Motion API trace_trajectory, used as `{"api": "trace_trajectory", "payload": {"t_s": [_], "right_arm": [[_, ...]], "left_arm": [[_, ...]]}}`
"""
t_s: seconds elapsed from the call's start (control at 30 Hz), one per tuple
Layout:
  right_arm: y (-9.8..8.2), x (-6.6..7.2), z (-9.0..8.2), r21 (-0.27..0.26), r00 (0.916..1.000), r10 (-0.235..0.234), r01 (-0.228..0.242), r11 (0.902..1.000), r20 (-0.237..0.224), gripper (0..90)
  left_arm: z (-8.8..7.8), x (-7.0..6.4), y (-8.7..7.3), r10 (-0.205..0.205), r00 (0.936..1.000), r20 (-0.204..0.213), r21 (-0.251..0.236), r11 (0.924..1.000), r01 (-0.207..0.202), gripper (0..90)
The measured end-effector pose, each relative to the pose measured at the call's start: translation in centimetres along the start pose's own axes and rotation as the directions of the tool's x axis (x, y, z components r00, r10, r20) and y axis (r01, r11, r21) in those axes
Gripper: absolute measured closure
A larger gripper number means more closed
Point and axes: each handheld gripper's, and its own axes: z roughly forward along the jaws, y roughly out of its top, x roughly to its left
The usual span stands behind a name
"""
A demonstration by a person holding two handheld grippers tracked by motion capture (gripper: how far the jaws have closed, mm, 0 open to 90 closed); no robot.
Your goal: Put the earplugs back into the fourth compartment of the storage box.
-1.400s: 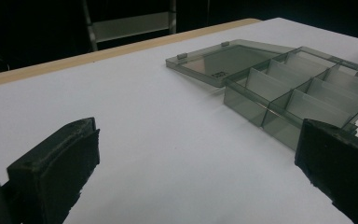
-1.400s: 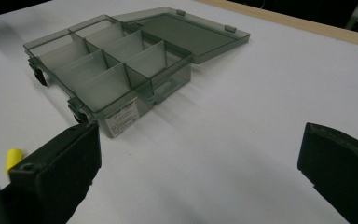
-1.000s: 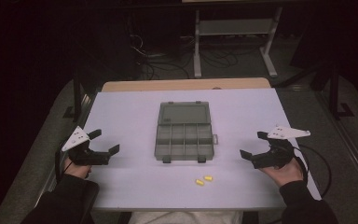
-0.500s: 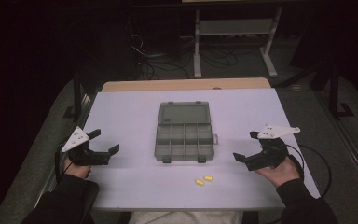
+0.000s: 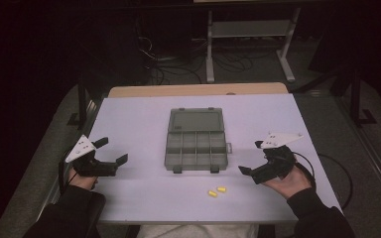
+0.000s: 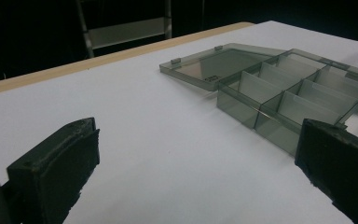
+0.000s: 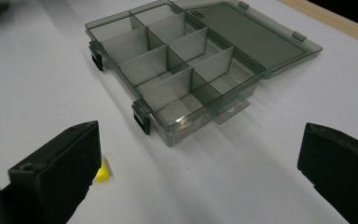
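On the white desk, a smoky grey clear plastic compartment box lies at the middle with its lid folded flat toward the far side. Just near of the box, 2 small yellow pieces rest on the bare surface, apart from it. A tan wooden strip edges the far side of the desk. Beyond it the room is dark, with a grey metal stand and loose black cables on the floor. At the left, the left gripper hovers with its fingers spread apart, holding nothing. At the right, the right gripper points toward the box, its fingers likewise wide apart and empty.
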Motion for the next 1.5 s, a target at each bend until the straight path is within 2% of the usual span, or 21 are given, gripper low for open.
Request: {"api": "trace_trajectory", "payload": {"t_s": [0.3, 0.7, 0.87, 1.17, 1.43, 1.5], "right_arm": [[0.7, 1.1, 1.2, 0.033, 0.9983, -0.037, 0.039, 0.9987, -0.046, 0.0], [1.1, 2.7, 2.9, 0.084, 0.9908, -0.064, 0.075, 0.9937, -0.119, 0.0], [1.2, 3.4, 3.6, 0.107, 0.9864, -0.088, 0.104, 0.9889, -0.139, 0.0], [1.1, 4.5, 5.1, 0.160, 0.9747, -0.127, 0.158, 0.9745, -0.183, 0.0], [0.7, 5.3, 6.2, 0.229, 0.9667, -0.140, 0.189, 0.9549, -0.214, 0.0], [0.6, 5.5, 6.5, 0.253, 0.9654, -0.144, 0.199, 0.9470, -0.217, 1.7]], "left_arm": [[0.0, 0.0, 0.0, 0.003, 1.0000, 0.003, 0.001, 1.0000, -0.003, 0.0], [0.1, -0.1, 0.0, 0.011, 0.9998, 0.018, 0.006, 0.9999, -0.011, 0.0], [0.1, -0.1, 0.0, 0.011, 0.9998, 0.018, 0.006, 0.9999, -0.012, 0.0], [0.1, -0.1, 0.0, 0.010, 0.9998, 0.019, 0.004, 0.9999, -0.010, 0.0], [0.1, -0.2, 0.0, 0.010, 0.9997, 0.020, 0.001, 1.0000, -0.010, 0.0], [0.1, -0.2, 0.0, 0.010, 0.9997, 0.021, 0.001, 1.0000, -0.010, 0.0]]}}
